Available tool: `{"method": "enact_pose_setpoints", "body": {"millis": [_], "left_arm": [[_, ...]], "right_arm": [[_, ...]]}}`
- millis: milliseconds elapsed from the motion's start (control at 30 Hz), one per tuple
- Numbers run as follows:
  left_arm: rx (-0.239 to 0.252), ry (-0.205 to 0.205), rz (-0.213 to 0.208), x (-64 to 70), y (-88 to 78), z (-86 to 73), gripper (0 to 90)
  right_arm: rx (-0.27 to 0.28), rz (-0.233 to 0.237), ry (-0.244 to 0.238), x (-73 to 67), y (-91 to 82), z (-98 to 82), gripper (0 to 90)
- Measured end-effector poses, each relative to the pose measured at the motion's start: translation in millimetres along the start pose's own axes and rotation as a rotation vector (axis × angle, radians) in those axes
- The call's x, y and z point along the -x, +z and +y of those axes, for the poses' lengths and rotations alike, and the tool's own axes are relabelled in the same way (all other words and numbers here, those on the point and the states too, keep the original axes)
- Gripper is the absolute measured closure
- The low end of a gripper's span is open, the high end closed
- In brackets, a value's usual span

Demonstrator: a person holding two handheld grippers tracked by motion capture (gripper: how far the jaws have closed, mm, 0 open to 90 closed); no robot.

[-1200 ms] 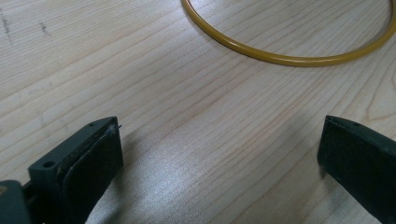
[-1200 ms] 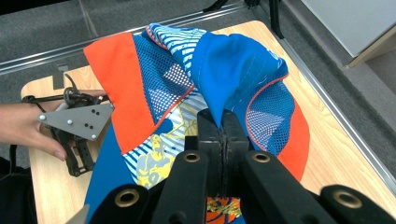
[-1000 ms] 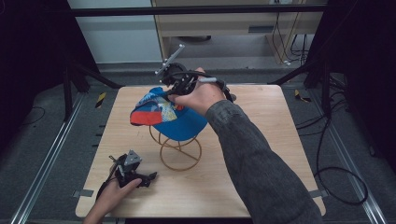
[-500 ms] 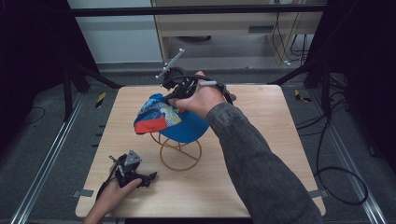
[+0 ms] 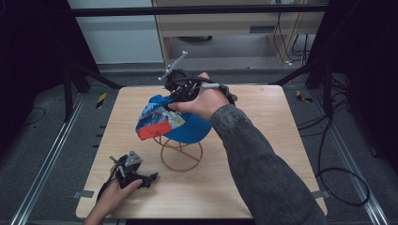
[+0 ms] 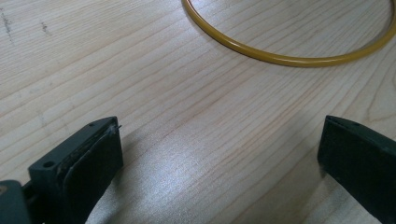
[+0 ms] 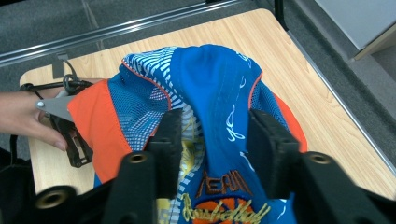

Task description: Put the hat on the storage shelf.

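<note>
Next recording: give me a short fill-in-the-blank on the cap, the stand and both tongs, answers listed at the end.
1. The blue and orange cap sits on top of a yellow ____ stand.
2. The right tongs have just been opening, with a fold of the ____ between their jaws.
3. The left tongs are open above the bare ____ table.

Missing words: wire; cap; wooden

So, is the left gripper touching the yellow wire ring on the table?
Apart. In the left gripper view, bare wood lies between the open left gripper and the yellow wire ring.
</note>
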State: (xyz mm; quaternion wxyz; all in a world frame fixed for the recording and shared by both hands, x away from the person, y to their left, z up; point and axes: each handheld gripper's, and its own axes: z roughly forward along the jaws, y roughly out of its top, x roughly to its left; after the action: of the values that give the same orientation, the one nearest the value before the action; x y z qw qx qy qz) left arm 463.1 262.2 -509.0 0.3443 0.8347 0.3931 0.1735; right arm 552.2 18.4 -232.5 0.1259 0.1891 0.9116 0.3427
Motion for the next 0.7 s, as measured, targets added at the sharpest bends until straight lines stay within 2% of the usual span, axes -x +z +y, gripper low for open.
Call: {"method": "enact_pose_setpoints", "body": {"millis": [200,400,700], "left_arm": [[-0.001,0.0,0.001,0.0,0.0,0.0,0.0],[-0.001,-0.001,0.004,0.2,0.0,0.2,0.0],[-0.001,-0.002,0.003,0.2,0.1,0.2,0.0]], "right_arm": [[0.014,-0.011,0.016,-3.4,-4.7,-5.3,36.5],[-0.003,-0.033,0.016,-4.4,-2.6,-12.5,30.9],[0.034,-0.031,0.048,-2.4,-13.3,-18.2,22.6]]}}
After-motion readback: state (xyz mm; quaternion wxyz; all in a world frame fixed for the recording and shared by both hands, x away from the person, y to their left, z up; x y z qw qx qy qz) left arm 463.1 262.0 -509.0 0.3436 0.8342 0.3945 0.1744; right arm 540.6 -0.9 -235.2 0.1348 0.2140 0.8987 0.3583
